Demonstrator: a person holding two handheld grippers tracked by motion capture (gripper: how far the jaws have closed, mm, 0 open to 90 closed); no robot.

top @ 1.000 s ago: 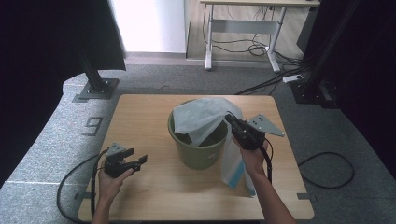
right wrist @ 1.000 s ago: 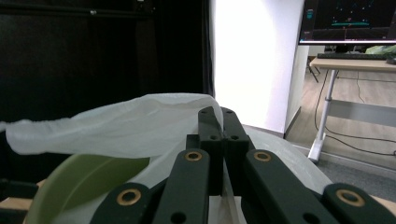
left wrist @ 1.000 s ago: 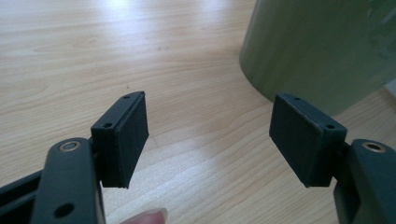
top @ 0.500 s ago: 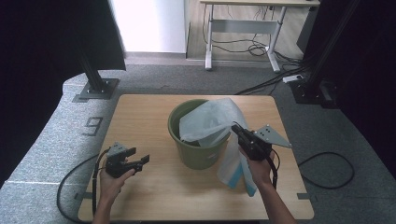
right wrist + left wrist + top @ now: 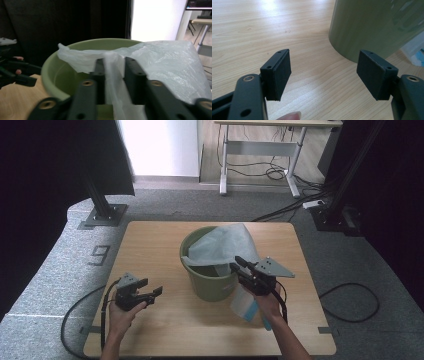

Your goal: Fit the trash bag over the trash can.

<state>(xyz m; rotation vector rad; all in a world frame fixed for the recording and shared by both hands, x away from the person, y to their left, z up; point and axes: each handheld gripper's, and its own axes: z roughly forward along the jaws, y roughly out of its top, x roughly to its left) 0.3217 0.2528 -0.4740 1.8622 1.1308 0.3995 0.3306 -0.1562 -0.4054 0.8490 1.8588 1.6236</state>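
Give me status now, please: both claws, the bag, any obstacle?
Right claw shut on plastic bag, pinched at green bucket rim. Left claw open, empty, low over table. Nothing in the way.

Beyond the left gripper's fingers (image 5: 278,72), the green bucket (image 5: 372,25) is cut off by the frame's top. The plastic bag (image 5: 112,75) hides the bucket's interior past the right gripper's fingers (image 5: 133,75).

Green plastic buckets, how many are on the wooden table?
1. The green plastic bucket stands near the table's middle, draped with a translucent plastic bag that the right gripper pinches at its near rim.
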